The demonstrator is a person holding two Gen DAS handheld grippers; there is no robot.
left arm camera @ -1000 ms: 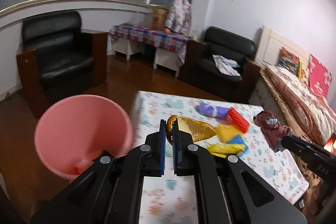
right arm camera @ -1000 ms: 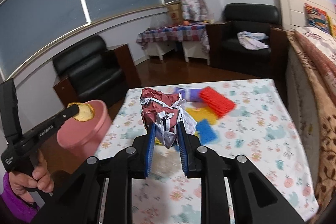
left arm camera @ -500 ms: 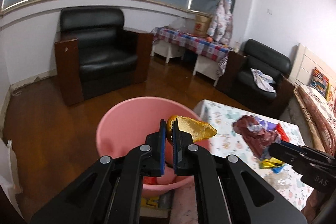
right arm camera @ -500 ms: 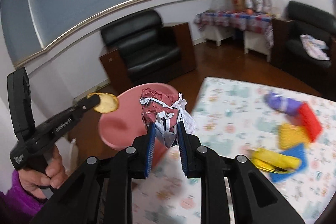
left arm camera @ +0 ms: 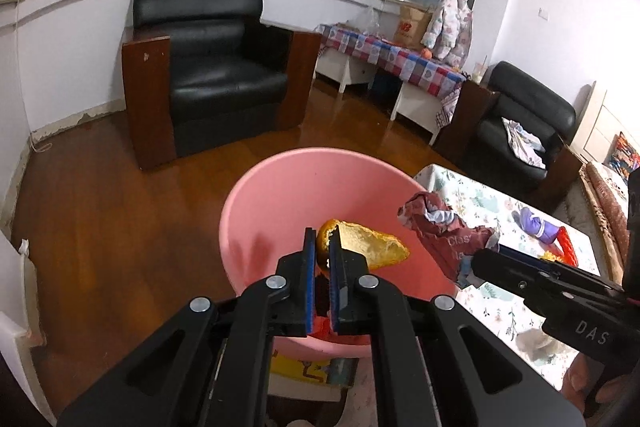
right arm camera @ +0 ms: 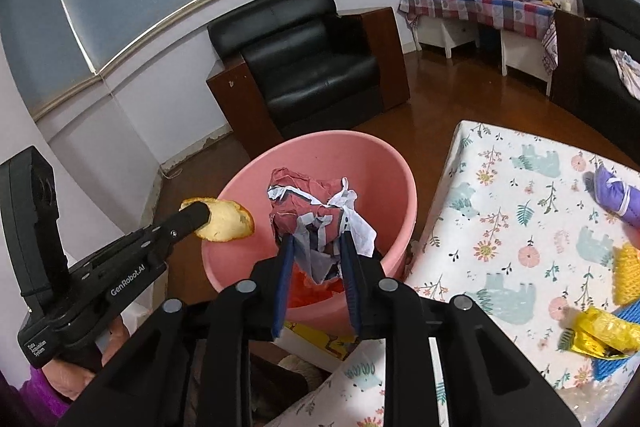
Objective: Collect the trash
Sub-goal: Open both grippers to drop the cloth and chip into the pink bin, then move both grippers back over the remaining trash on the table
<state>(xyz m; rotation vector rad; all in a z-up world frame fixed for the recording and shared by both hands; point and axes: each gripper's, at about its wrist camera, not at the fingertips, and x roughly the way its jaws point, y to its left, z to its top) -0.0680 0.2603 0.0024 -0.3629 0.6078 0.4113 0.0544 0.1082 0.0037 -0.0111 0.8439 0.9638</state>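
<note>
**Both grippers over the pink bin, each with trash between its jaws**

Left wrist view: the left gripper (left arm camera: 322, 241) points down into the pink bin (left arm camera: 280, 195), which stands on the wooden floor (left arm camera: 120, 219) just left of the table with the floral cloth (left arm camera: 496, 311). Its blue pads sit close together with the near end of an orange peel (left arm camera: 372, 245) between them; the peel sticks out to the right over the bin's mouth. The jaws have just been opening a little, yet the peel is in their grip. From the right comes the right gripper (left arm camera: 476, 259), its tip in a crumpled dark-red wrapper (left arm camera: 444, 227) that hangs over the bin's right rim. On the far part of the table lie a purple wrapper (left arm camera: 538, 225) and a red piece (left arm camera: 568, 247). A black armchair (left arm camera: 212, 75) stands far off by the wall.

Right wrist view: the right gripper (right arm camera: 318, 247) holds the crumpled wrapper (right arm camera: 312, 211) — red outside, white and grey inside — directly above the bin (right arm camera: 240, 203). Its jaws have just been opening; the blue pads stand somewhat apart with the wrapper's lower end between them, and I cannot tell whether they press on it. Orange scraps (right arm camera: 308, 287) lie in the bin's bottom. On the left, the left gripper (right arm camera: 202, 213) holds the peel (right arm camera: 226, 223) over the bin's left rim, with a hand (right arm camera: 80, 371) around its handle. On the table (right arm camera: 500, 227) to the right lie the purple wrapper (right arm camera: 618, 195), a yellow knitted piece (right arm camera: 628, 275), a yellow foil wrapper (right arm camera: 604, 333) and a blue piece (right arm camera: 612, 359).
</note>
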